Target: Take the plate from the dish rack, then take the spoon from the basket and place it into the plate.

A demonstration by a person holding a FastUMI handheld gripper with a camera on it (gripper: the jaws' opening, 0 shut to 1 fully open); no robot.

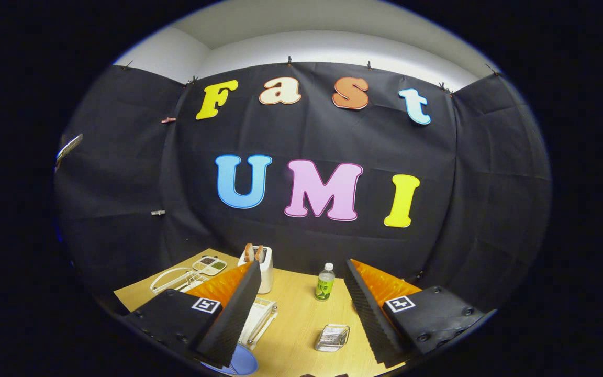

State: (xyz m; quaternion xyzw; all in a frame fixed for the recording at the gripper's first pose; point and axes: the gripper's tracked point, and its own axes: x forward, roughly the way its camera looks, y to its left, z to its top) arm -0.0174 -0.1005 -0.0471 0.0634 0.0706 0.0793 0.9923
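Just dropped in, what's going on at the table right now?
The gripper is held open above the wooden table, holding nothing. Between its fingers lie a small clear basket and, farther off, a green-labelled bottle. A toaster and a white dish rack sit by one finger, with a blue plate below it.

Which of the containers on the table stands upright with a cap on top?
The green-labelled bottle, standing beyond the open gripper. The small clear basket sits low and open-topped; the white toaster has no cap.

Blue plate (241,362) by white dish rack (260,319), perhaps flat
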